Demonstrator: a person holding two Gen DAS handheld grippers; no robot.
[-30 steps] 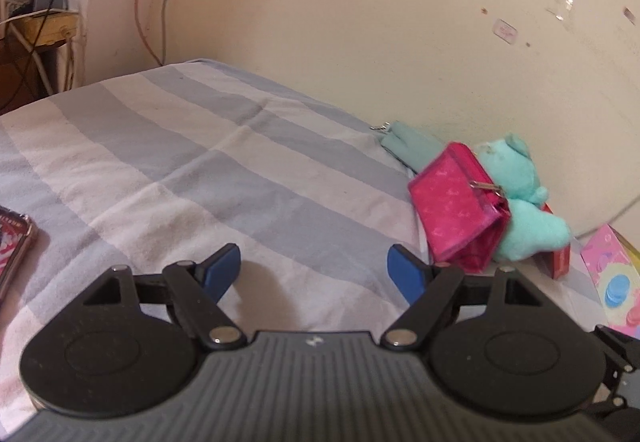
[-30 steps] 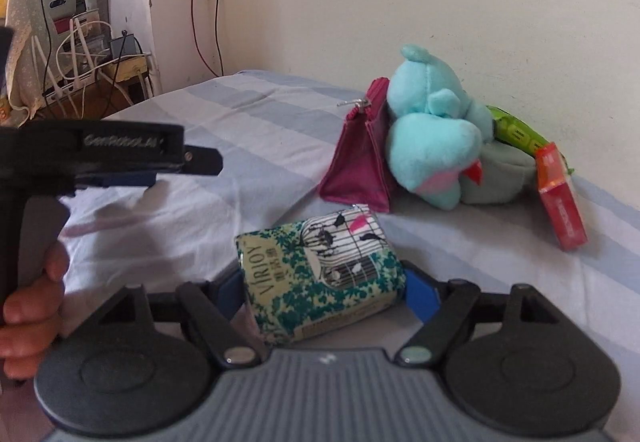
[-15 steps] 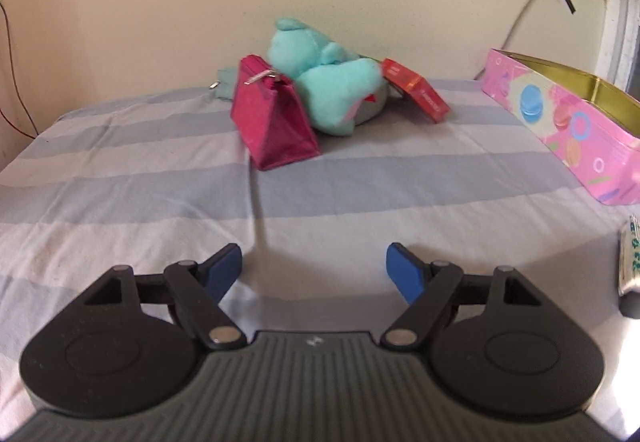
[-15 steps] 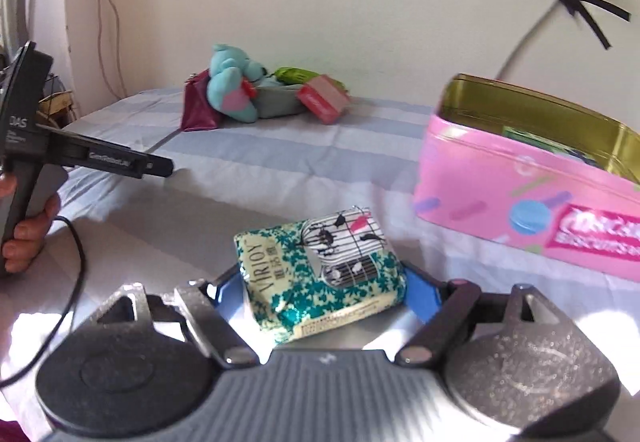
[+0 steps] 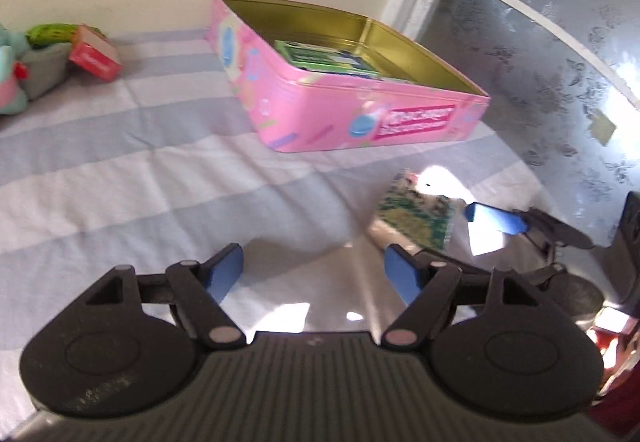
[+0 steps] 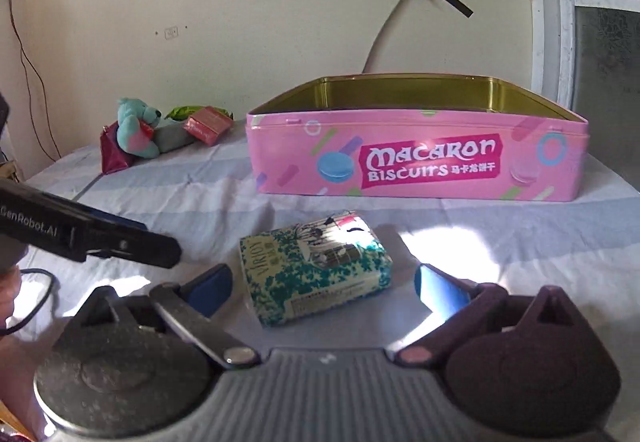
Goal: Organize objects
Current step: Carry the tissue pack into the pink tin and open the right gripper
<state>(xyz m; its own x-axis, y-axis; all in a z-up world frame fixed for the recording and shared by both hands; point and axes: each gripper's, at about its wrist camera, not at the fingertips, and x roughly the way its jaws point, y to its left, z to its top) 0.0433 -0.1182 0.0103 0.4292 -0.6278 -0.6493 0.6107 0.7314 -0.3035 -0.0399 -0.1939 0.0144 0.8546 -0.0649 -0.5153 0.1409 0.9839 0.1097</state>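
A green-and-white tissue pack (image 6: 316, 266) lies on the striped bedsheet between the open fingers of my right gripper (image 6: 324, 286), touching neither pad. It also shows in the left wrist view (image 5: 412, 218). An open pink Macaron Biscuits tin (image 6: 416, 162) stands just beyond it, and the left wrist view shows that tin (image 5: 352, 122) holding a green packet (image 5: 324, 58). My left gripper (image 5: 314, 274) is open and empty over the sheet, left of the pack.
A teal plush bear (image 6: 134, 126), a magenta pouch (image 6: 114, 156), a red box (image 6: 208, 124) and a green packet (image 6: 184, 110) sit against the far wall. A frosted window (image 5: 540, 54) borders the bed on the right. The left gripper's body (image 6: 88, 238) reaches in from the left.
My right gripper has opened and let go of the tissue pack, which now lies on the sheet before the tin. My left gripper has swung right toward the tin.
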